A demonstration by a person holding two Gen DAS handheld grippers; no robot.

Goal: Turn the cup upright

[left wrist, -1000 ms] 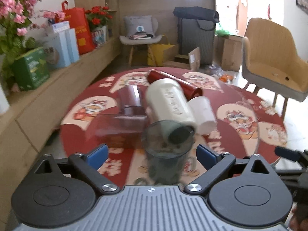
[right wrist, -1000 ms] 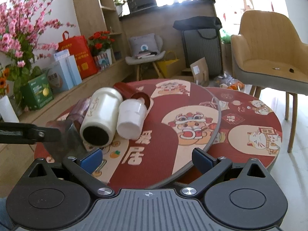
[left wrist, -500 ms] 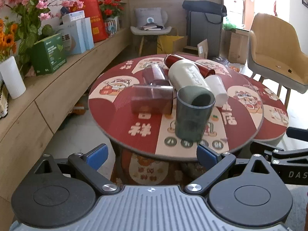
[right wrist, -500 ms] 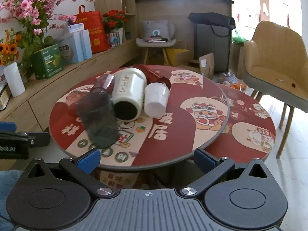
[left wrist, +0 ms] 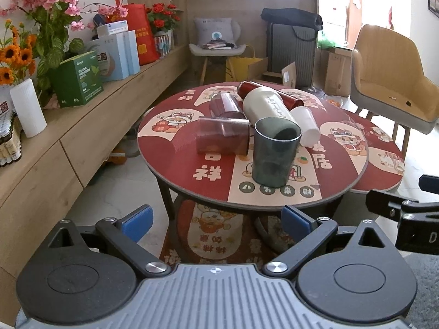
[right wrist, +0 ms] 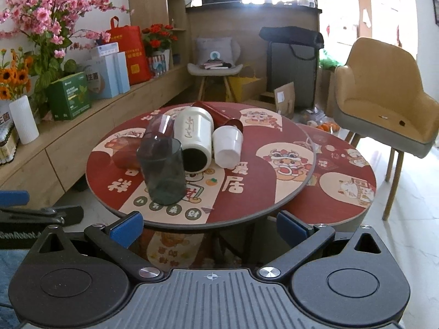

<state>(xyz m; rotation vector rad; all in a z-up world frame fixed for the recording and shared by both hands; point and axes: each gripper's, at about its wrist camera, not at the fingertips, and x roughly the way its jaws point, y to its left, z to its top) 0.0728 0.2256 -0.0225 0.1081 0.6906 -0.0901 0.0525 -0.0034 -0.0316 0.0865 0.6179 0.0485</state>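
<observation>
While the grey cup (left wrist: pixel 275 156) stands upright on the table (left wrist: pixel 214 186), both tongs, left (left wrist: pixel 216 219) and right (right wrist: pixel 210 226), hang apart and empty; 5 other cups, seemingly, lie tipped.

Six drinking vessels on the round table (left wrist: pixel 175 161).

One standing: grey tinted cup (left wrist: pixel 275 155), about 6 o'clock of the cluster.

Five lying down:
- two reddish translucent cups, one (left wrist: pixel 223 139) at 9 o'clock of the grey cup, one (left wrist: pixel 223 105) at 11 o'clock
- one cream tumbler (left wrist: pixel 267 107), 12 o'clock
- one white cup (left wrist: pixel 306 126), 1 o'clock
- one red metallic bottle (left wrist: pixel 247 89), farthest back

Two grippers: left gripper (left wrist: pixel 216 218), right gripper (right wrist: pixel 210 223), each with two blue-tipped fingers, spread.

Two round tables; second table (right wrist: pixel 343 189) at 3 o'clock.
</observation>
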